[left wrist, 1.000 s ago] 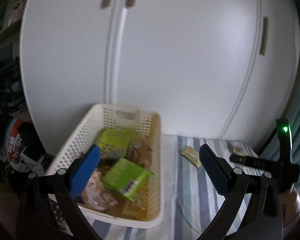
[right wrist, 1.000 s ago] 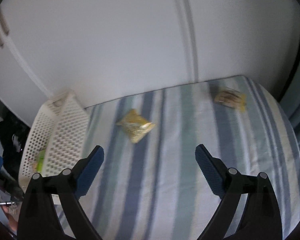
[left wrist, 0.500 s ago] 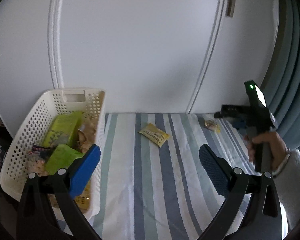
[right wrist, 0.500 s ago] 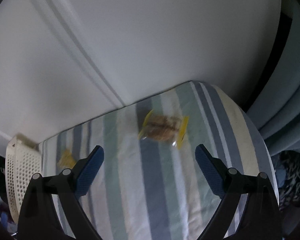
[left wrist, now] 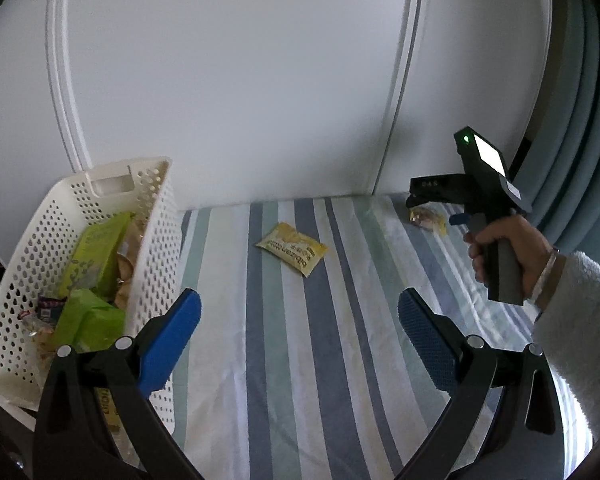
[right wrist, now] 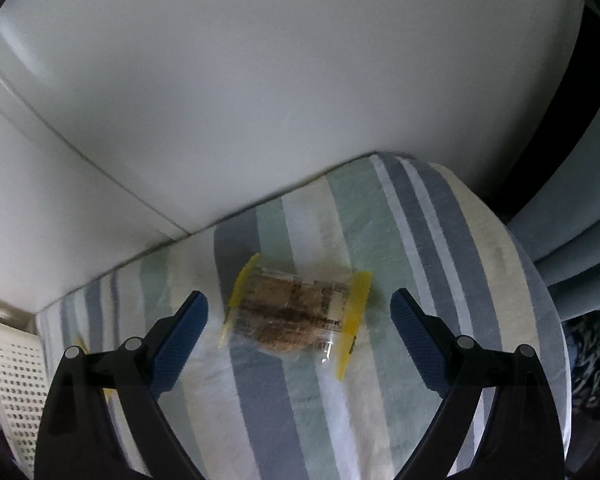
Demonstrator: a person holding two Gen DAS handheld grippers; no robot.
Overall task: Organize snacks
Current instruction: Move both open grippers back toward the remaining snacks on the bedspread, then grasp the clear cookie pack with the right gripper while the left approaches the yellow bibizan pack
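1. The right gripper [right wrist: 298, 322] hangs wide open over a clear snack packet [right wrist: 296, 312] with yellow ends, its fingers either side, not touching.
2. The left gripper [left wrist: 298, 334] is open too, holding nothing.
3. A yellow packet [left wrist: 291, 248] lies on the striped cloth [left wrist: 340, 360], near the white basket [left wrist: 156, 240] of snacks.

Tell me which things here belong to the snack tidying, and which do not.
Belong: white basket, yellow packet, clear cookie packet, left gripper, right gripper.
Not part: striped cloth, white cupboard doors, blue curtain.
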